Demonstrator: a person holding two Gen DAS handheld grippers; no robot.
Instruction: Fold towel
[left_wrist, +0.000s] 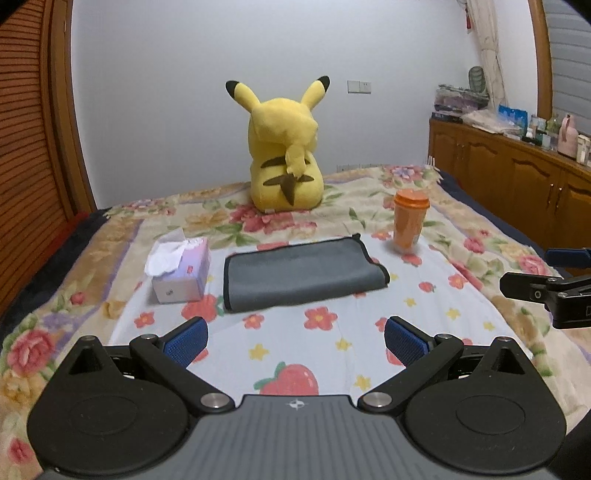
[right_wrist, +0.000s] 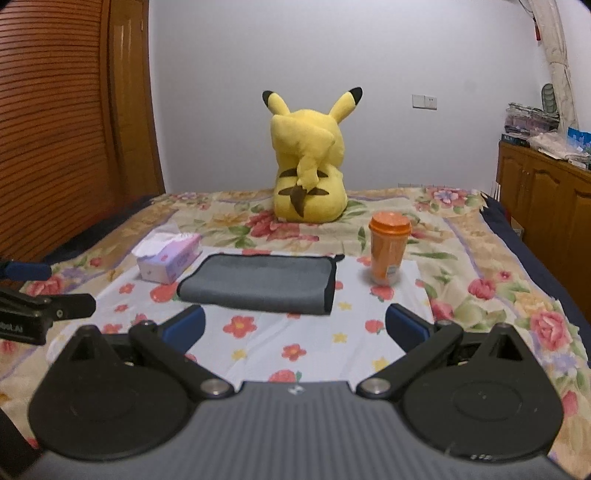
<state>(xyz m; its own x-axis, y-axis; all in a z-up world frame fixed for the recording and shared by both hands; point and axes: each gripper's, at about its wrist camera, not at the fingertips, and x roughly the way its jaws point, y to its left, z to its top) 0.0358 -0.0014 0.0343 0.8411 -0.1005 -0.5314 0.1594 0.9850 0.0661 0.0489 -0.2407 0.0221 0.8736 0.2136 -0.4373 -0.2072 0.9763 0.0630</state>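
Lying flat: the grey towel (left_wrist: 303, 271), already folded over into a long rectangle with black trim, is seen on the pale flower-print cloth (left_wrist: 295, 343) spread over the bed.
Towel neighbours: a tissue box (left_wrist: 181, 271) is parked just beside its left end, an orange lidded cup (left_wrist: 408, 221) near its far right corner, neither touching it.
Further back: a yellow Pikachu plush (left_wrist: 284, 147) is sat upright behind the towel, back turned to both cameras.
Left gripper (left_wrist: 295, 338): jaws are spread wide, nothing held, kept on the near side of the towel and apart from it.
Right gripper (right_wrist: 295, 325): also spread wide with nothing held, likewise short of the towel's near edge.
Side by side: each gripper is caught at the edge of the other's view.
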